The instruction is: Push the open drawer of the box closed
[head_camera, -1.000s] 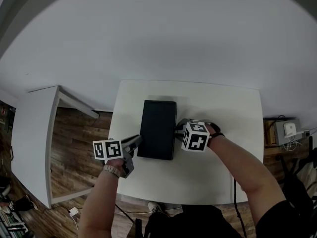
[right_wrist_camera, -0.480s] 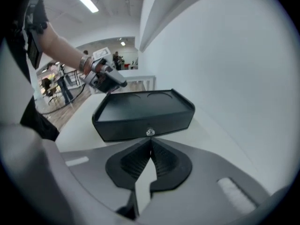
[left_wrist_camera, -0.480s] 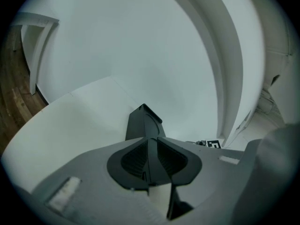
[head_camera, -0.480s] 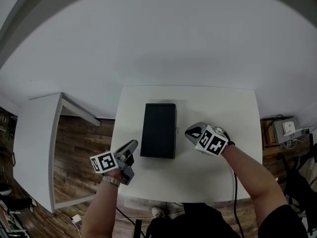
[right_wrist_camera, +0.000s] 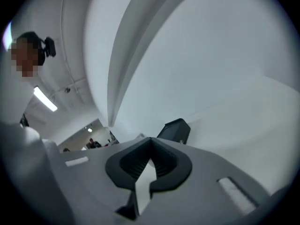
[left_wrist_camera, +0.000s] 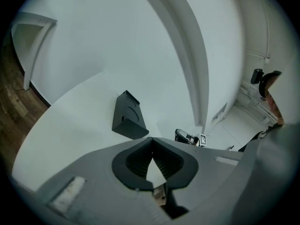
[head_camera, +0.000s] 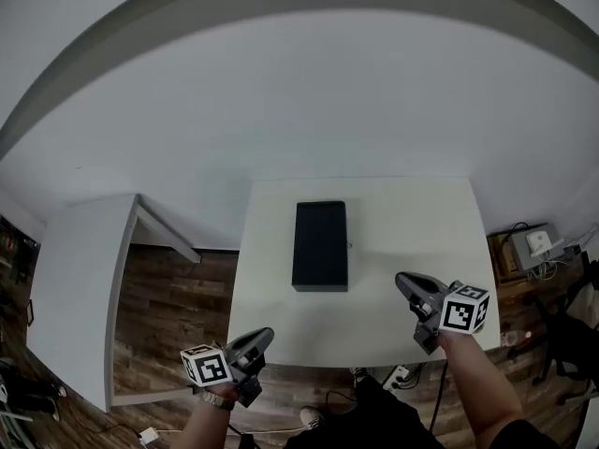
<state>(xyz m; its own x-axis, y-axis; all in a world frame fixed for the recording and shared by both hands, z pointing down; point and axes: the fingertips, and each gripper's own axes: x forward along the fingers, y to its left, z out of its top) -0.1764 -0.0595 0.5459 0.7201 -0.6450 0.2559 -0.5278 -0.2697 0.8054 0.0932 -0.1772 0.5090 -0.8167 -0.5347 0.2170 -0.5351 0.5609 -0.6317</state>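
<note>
The black box point(head_camera: 320, 246) lies in the middle of the white table point(head_camera: 412, 223), a plain closed block with no drawer sticking out. It also shows in the left gripper view as the box point(left_wrist_camera: 127, 116) and in the right gripper view as the box point(right_wrist_camera: 174, 130), well beyond the jaws. My left gripper point(head_camera: 262, 335) hangs off the table's near edge, shut and empty. My right gripper point(head_camera: 402, 280) is over the table's near right part, apart from the box, shut with nothing between its jaws. Both pairs of tips meet: left gripper point(left_wrist_camera: 151, 139), right gripper point(right_wrist_camera: 151, 139).
A second white table point(head_camera: 84, 279) stands at the left across a strip of wooden floor point(head_camera: 168, 316). A low shelf with white devices point(head_camera: 533, 243) and cables sits at the right. The white wall rises behind the table.
Both grippers have drawn back from the box toward the table's near edge. The right gripper, which was at the box's right side, is now well clear of it.
</note>
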